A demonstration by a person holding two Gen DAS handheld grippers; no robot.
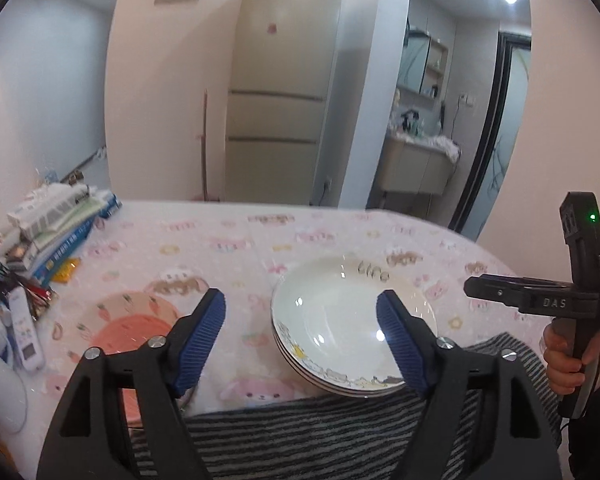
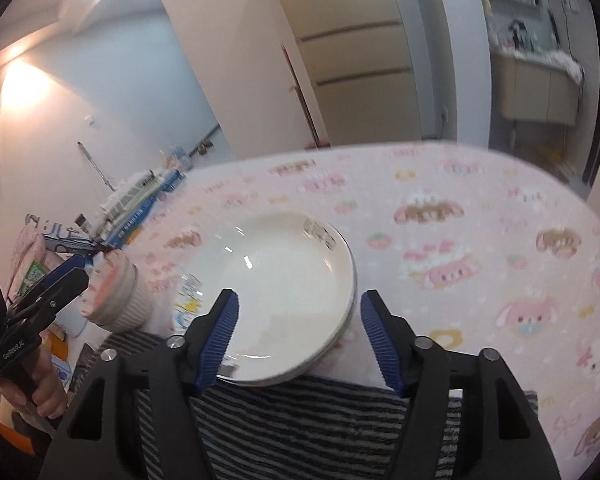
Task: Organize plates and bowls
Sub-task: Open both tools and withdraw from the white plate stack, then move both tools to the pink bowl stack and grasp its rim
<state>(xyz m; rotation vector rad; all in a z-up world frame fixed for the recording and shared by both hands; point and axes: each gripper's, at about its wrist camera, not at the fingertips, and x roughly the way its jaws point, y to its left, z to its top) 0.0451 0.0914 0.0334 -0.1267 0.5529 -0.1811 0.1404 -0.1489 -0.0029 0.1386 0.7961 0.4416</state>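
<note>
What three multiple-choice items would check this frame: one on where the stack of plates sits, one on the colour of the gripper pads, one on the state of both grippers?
1. Where does the stack of plates sit?
A. Partly on the striped cloth, near the table's front edge
B. At the far end, beside the books
C. Inside the orange bowl

2. What colour are the ribbed pads of the grippers?
A. Red
B. Blue
C. White

3. What state are the left gripper and right gripper in?
A. Both shut on a plate
B. Left gripper shut, right gripper open
C. Both open, holding nothing

Answers:
1 A: the stack's near rim overlaps the cloth.
2 B: both wrist views show blue pads.
3 C: the jaws stand apart, touching nothing.
</note>
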